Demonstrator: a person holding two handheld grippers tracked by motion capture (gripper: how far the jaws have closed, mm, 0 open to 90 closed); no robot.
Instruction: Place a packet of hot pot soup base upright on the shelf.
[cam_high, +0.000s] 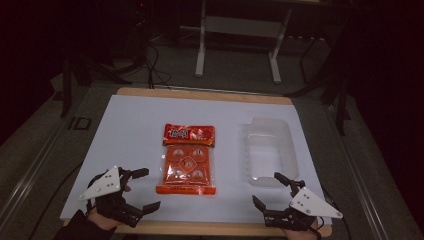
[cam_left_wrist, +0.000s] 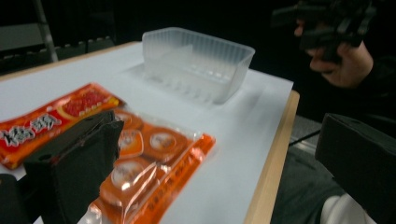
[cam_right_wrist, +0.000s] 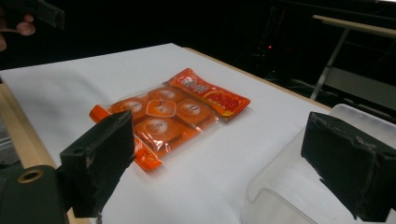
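A wooden table (cam_high: 210, 95) is covered by one white sheet (cam_high: 135, 130), seen from above in a dim room. Two things lie on the sheet. Near the middle is one orange snack packet (cam_high: 188, 160) with a red header strip at its far end and a clear window showing five round pieces, four at the corners and one in the centre; it lies flat. To its right, apart from it, stands one clear plastic tray (cam_high: 270, 150), upright and with nothing visible inside. Two hand-held grippers rest at the near edge. The left gripper (cam_high: 145, 189) is at the near left corner, to the left of the packet, its two black jaws spread wide apart and holding nothing. The right gripper (cam_high: 274, 189) is at the near right, just in front of the tray's near end, its two jaws also spread wide and holding nothing. Each carries one grey three-cornered plate on top. In the left gripper view the packet (cam_left_wrist: 140, 154) lies close behind one jaw, with the tray (cam_left_wrist: 198, 60) farther off. In the right gripper view the tray's (cam_right_wrist: 285, 186) near rim sits between the jaws, and the packet (cam_right_wrist: 168, 112) lies beyond.
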